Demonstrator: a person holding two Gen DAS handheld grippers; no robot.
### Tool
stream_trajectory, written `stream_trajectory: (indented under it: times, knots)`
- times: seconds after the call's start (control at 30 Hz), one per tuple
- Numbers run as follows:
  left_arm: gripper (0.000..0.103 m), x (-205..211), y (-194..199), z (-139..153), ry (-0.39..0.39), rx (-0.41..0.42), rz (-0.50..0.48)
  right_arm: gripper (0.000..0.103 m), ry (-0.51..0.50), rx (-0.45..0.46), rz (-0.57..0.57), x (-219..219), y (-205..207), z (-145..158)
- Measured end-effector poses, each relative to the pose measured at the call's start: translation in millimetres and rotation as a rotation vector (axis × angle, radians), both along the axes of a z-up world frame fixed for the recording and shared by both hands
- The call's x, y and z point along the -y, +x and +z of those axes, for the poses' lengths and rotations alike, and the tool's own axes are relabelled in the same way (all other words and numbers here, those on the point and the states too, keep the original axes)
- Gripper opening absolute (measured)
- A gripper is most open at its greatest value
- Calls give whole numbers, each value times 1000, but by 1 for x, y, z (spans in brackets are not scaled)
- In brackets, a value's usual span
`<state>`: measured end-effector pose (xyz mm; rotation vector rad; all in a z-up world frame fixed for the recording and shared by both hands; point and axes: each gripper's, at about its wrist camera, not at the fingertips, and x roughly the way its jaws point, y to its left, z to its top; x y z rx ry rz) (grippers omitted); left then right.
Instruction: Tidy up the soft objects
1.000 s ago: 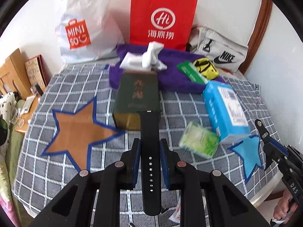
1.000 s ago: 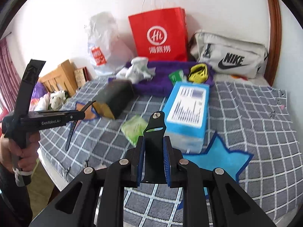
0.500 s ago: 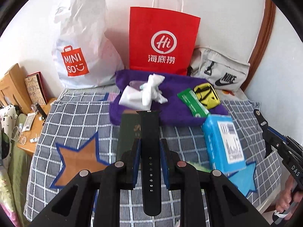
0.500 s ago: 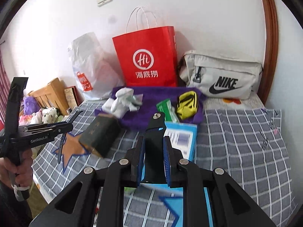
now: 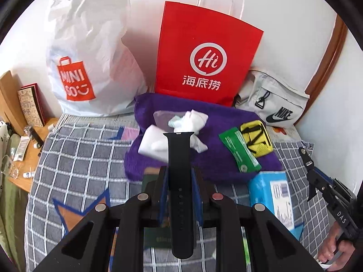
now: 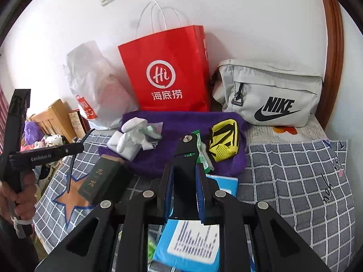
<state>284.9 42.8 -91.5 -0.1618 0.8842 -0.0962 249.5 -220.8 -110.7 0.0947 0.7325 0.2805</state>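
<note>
My left gripper (image 5: 179,176) is shut on a long black watch strap with holes (image 5: 180,158), held upright above the bed. My right gripper (image 6: 185,176) is shut on the short black watch strap piece with a pin (image 6: 186,158). Ahead of both lies a purple towel (image 5: 222,158) (image 6: 181,122) carrying white socks (image 5: 154,142) (image 6: 129,136), a green packet (image 5: 240,151) and a yellow-black pouch (image 5: 256,138) (image 6: 224,140). The right gripper also shows at the right edge of the left wrist view (image 5: 310,170).
A dark green box (image 6: 99,181) and a blue box (image 5: 272,195) (image 6: 192,244) lie on the checked bedspread (image 6: 295,181). A red paper bag (image 5: 204,63), a white Miniso bag (image 5: 86,68) and a grey Nike bag (image 6: 270,95) stand against the wall. A wooden side table (image 5: 29,149) is at left.
Both grippers have risen and moved forward toward the purple towel, each keeping its strap piece. The boxes now sit lower in both views.
</note>
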Motion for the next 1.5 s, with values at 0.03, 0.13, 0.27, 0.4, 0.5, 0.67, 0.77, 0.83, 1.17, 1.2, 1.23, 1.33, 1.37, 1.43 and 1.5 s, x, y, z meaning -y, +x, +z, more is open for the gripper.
stream_trajectory:
  times: [0.03, 0.13, 0.27, 0.4, 0.5, 0.67, 0.77, 0.83, 1.17, 1.2, 1.23, 1.33, 1.37, 1.43, 1.5]
  knots:
    - [20, 0, 8, -1, -4, -1, 3, 19, -3, -4, 1, -1, 8, -3]
    - [20, -1, 25, -4, -12, -4, 5, 19, -15, -10, 6, -3, 23, -8]
    - [20, -1, 48, -8, -12, -5, -1, 19, -17, -15, 17, -5, 45, -15]
    - [20, -3, 69, -14, -21, -8, 1, 19, -11, -31, 26, -7, 68, -23]
    - [20, -7, 83, -19, -34, -15, 7, 19, 8, -51, 38, -9, 88, -29]
    - [20, -11, 105, -27, -55, -21, 25, 19, -1, -84, 49, -13, 116, -46]
    - [20, -12, 119, -34, -65, -39, 33, 19, -6, -118, 60, -16, 131, -56]
    - [20, -11, 128, -42, -74, -54, 36, 19, -18, -133, 64, -18, 138, -63]
    - [20, -8, 144, -70, -114, -100, 16, 19, -17, -236, 84, -21, 156, -89]
    - [20, -8, 144, -70, -114, -101, 16, 19, -20, -234, 80, -21, 157, -88]
    - [20, -7, 145, -70, -113, -102, 12, 20, -24, -234, 76, -20, 158, -89]
    - [20, -7, 146, -70, -117, -102, 8, 20, -31, -249, 68, -20, 160, -91]
    - [20, -7, 147, -70, -122, -104, 6, 20, -30, -254, 70, -20, 161, -92]
    - [20, -8, 147, -71, -134, -113, 1, 23, -26, -258, 70, -20, 161, -93]
    - [20, -8, 147, -70, -130, -110, 0, 34, -16, -251, 64, -18, 162, -92]
